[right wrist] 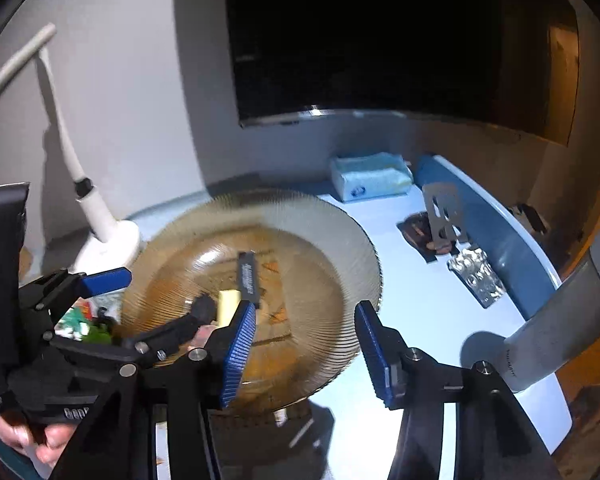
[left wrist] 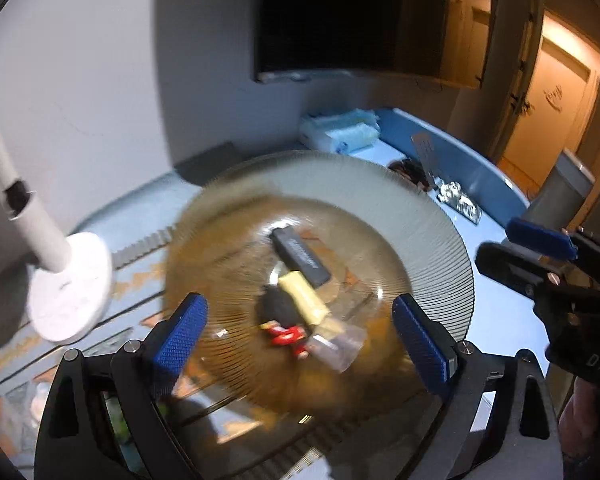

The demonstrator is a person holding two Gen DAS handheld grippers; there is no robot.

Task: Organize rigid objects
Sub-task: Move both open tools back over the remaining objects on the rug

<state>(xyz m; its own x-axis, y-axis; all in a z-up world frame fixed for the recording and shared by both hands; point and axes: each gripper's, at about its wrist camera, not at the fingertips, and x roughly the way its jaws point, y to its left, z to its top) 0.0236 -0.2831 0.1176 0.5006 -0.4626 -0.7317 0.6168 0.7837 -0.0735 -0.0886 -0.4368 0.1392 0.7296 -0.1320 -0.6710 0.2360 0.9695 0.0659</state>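
Note:
A ribbed amber glass plate [left wrist: 420, 216] [right wrist: 320, 232], blurred, lies on the pale blue table [right wrist: 424, 320]. It holds a black bar [left wrist: 300, 256] [right wrist: 249, 280], a yellow bar [left wrist: 304, 296] [right wrist: 228, 304], a small red piece [left wrist: 286, 334] and a clear plastic piece [left wrist: 340, 346]. My left gripper [left wrist: 300, 308] [right wrist: 166, 290] is open wide over the plate's near part, its blue pads apart from it. My right gripper [right wrist: 306, 312] [left wrist: 498, 240] is open at the plate's right rim, and its pads do not press on it.
A white lamp base [left wrist: 70, 288] [right wrist: 112, 240] stands left of the plate. Behind it lie a tissue pack [left wrist: 340, 132] [right wrist: 370, 178], a metal spatula [right wrist: 444, 208] and a foil blister strip [right wrist: 478, 276]. A grey bin [left wrist: 564, 188] stands past the table's right edge.

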